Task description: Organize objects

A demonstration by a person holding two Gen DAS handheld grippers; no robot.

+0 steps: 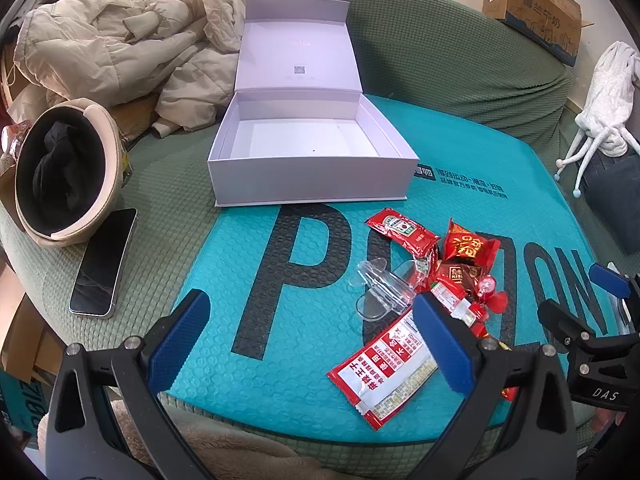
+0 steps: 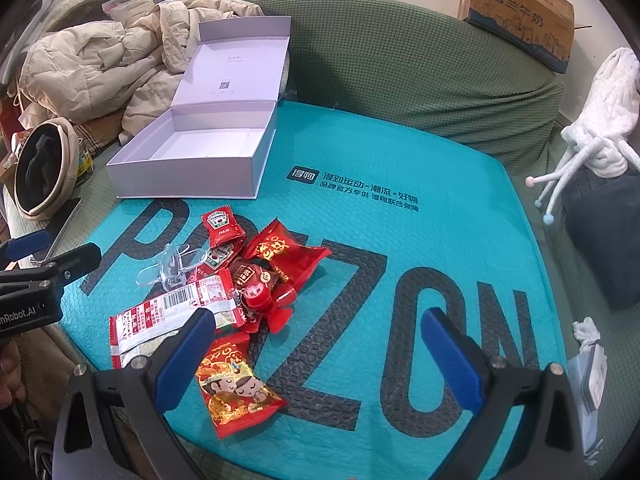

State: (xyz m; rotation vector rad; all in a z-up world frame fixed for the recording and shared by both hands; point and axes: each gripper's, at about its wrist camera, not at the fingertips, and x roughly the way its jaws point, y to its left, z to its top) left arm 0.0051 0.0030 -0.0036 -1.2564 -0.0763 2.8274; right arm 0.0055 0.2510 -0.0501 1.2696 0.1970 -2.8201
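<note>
Packets (image 2: 224,280) lay heaped on the teal mat (image 2: 460,208), just ahead and left of the right gripper (image 2: 320,350), which was spread wide and held nothing. The left gripper (image 1: 316,336), equally wide and empty, had the heap by its right finger. The open box (image 1: 308,152) sat beyond, straight ahead of the left gripper. The nearest long sachet (image 1: 384,364) lay diagonally, seemingly within reach of either.
</note>
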